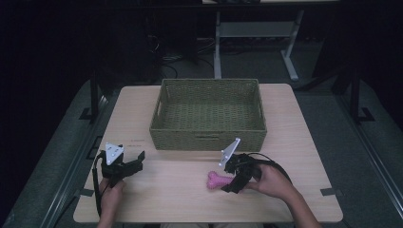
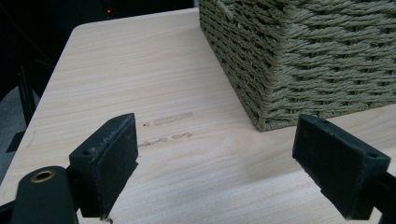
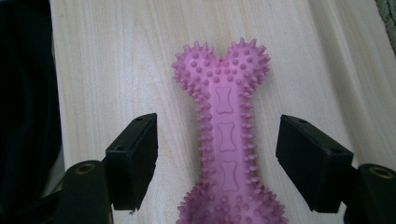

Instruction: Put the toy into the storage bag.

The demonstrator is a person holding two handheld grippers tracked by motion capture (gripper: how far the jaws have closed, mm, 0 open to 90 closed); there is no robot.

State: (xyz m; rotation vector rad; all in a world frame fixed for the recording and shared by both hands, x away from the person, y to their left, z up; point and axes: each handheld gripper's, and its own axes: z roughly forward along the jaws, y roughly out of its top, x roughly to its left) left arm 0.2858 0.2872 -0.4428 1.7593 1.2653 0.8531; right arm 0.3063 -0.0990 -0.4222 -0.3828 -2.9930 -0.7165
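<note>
A pink spiky bone-shaped toy lies flat on the wooden table in front of the basket. My right gripper reaches over the toy's right end from the right. In the right gripper view the toy runs lengthwise between the two black jaws of that gripper, with a gap of bare table on each side of its shaft, so the gripper is open. My left gripper rests near the table's front left, open with nothing between its jaws.
A green woven basket stands in the middle of the table, and no contents show in it. Its near corner stands just ahead and to the right of the left gripper. Dark floor, table legs and cables lie beyond the table.
</note>
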